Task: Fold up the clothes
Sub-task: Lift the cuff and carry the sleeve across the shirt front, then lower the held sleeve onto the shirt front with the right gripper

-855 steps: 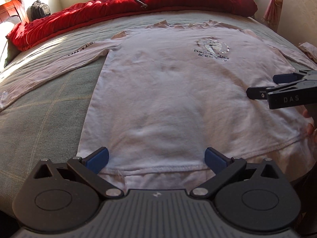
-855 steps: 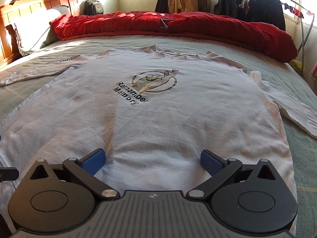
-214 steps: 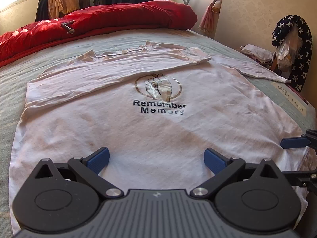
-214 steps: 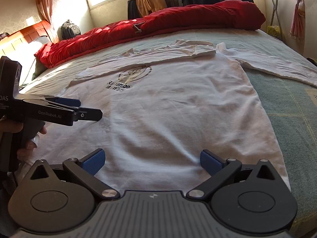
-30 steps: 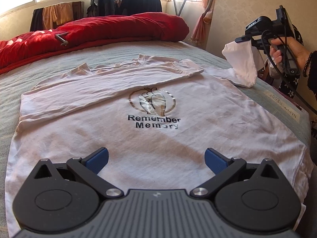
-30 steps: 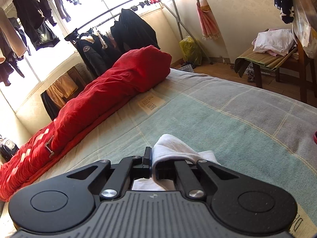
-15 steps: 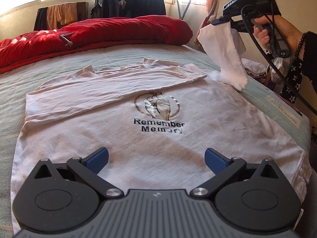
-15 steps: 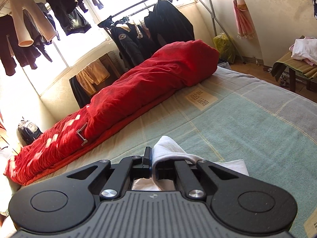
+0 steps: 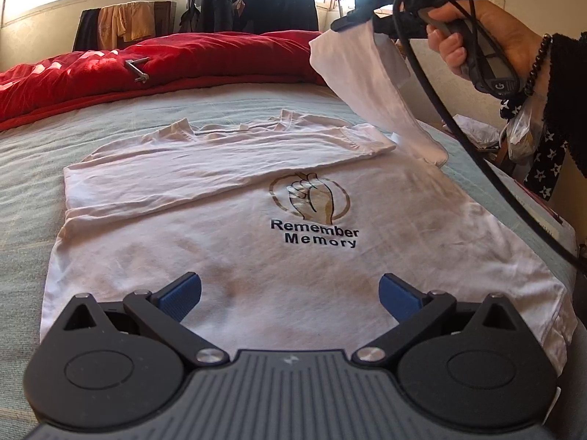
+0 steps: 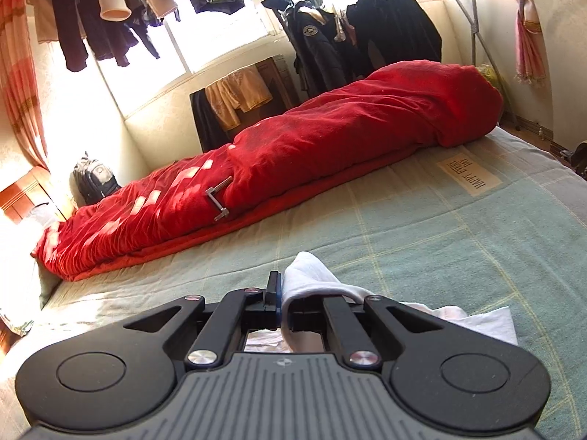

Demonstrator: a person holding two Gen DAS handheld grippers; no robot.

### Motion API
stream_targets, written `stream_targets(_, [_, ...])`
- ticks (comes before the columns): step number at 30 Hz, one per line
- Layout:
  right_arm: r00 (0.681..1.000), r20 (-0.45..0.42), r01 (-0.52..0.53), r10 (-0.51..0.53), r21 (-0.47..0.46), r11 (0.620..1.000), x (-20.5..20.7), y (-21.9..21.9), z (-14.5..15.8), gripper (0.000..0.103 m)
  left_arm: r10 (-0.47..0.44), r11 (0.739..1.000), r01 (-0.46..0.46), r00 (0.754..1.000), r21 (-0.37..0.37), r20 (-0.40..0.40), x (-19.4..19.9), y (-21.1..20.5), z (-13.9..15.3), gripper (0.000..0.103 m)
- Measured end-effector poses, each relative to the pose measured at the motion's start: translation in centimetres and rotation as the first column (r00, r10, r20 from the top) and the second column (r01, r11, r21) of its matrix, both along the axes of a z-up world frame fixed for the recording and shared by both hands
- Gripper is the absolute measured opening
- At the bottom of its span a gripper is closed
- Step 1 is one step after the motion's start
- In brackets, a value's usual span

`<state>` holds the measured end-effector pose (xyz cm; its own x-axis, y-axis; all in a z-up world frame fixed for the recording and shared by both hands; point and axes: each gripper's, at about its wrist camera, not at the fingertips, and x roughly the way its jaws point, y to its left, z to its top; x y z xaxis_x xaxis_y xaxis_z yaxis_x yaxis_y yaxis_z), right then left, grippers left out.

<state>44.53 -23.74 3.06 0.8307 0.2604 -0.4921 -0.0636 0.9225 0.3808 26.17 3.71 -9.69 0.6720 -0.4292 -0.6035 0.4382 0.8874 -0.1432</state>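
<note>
A white long-sleeved shirt (image 9: pixel 256 242) printed "Remember Memory" lies flat on the bed, its left sleeve folded across the chest. My left gripper (image 9: pixel 290 291) hovers open over the hem, nothing between its blue pads. My right gripper (image 9: pixel 361 24) is held high at the upper right by a hand (image 9: pixel 488 36), shut on the right sleeve (image 9: pixel 370 84), which hangs down to the shoulder. In the right wrist view the gripper (image 10: pixel 284 306) pinches the white sleeve cuff (image 10: pixel 312 277) over the green bedspread.
A rolled red quilt (image 10: pixel 293 154) with a metal bracket lies along the far side of the bed (image 9: pixel 22 183). Dark jackets hang on a rack (image 10: pixel 359 36) by the window. A backpack (image 10: pixel 93 178) sits near the headboard. Clutter and a starred cloth (image 9: pixel 546 168) stand at the right.
My right gripper has lifted the right sleeve higher and carried it leftward over the shirt. The left gripper has stayed open over the hem.
</note>
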Motion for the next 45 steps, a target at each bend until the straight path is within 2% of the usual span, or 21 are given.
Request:
stream_targets(10, [0.99,-0.041,-0.139,0.137,-0.05,0.989,1.5,6.9,-2.6,0.003,0.071,0.997,-0.071,0.997,-0.016,-0.018,1.0,2.6,0.1,0.102])
stream_targets(13, [0.981,-0.055,-0.192,0.188,-0.072,0.979,1.7,8.9,-3.7,0.003,0.087,0.996,-0.087,0.996,0.019,-0.019,1.1,2.8,-0.2,0.102])
stream_targets(19, [0.953,-0.075,-0.302,0.293,-0.173,0.938,1.3,12.7,-5.3,0.003,0.097,0.99,-0.096,0.995,0.105,-0.009,1.2,3.6,-0.4,0.102])
stream_targets(24, [0.94,-0.071,-0.339,0.332,-0.254,0.906,0.8,15.4,-6.8,0.003,0.142,0.976,-0.144,0.99,0.166,0.024,1.1,5.6,-0.1,0.102])
stream_targets(30, [0.918,-0.09,-0.39,0.385,-0.36,0.847,0.2,18.5,-9.2,0.004,0.239,0.964,-0.24,0.971,0.113,0.023,1.7,8.6,0.3,0.102])
stream_targets(36, [0.907,-0.105,-0.414,0.407,-0.389,0.823,0.2,20.0,-10.7,0.004,0.333,0.942,-0.333,0.943,0.052,0.013,2.3,11.6,0.6,0.102])
stream_targets(40, [0.898,-0.113,-0.429,0.426,-0.441,0.788,-0.2,20.8,-11.7,0.004,0.352,0.935,-0.352,0.936,0.033,0.014,2.4,12.1,0.7,0.102])
stream_targets(45, [0.893,-0.073,-0.407,0.444,-0.551,0.728,-1.4,21.8,-11.6,0.004,0.369,0.929,-0.369,0.929,0.013,0.017,2.5,12.5,0.9,0.102])
